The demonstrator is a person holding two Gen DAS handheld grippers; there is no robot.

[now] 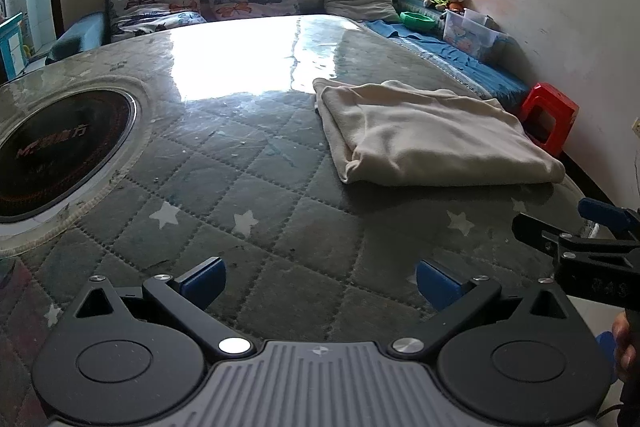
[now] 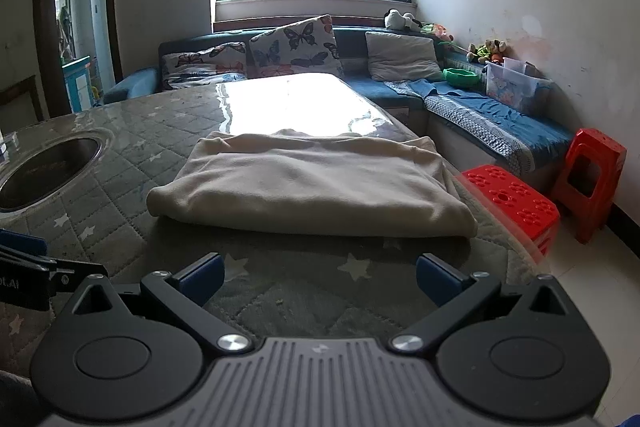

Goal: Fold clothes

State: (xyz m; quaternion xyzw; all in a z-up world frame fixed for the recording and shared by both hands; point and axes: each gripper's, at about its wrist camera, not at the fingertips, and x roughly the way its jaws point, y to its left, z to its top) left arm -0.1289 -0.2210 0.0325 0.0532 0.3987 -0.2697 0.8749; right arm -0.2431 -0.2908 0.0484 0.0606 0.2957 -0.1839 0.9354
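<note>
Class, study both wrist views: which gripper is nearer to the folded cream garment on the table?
Right. The right gripper faces the folded cream garment directly, just short of its near edge. The left gripper sits farther back and off to the garment's left. Both are open and empty.

A cream-coloured garment [image 2: 312, 183], soft and slightly rumpled, lies flat and folded into a thick rectangular bundle on the quilted, star-patterned bench [image 2: 120, 195], near its right edge, with rounded fold edges facing the cameras.

1 folded cloth [image 2: 308, 183] | 2 red stools [image 2: 588, 179] (plastic) | 3 cushions [image 2: 296, 47] | 2 tools [image 2: 318, 277]
</note>
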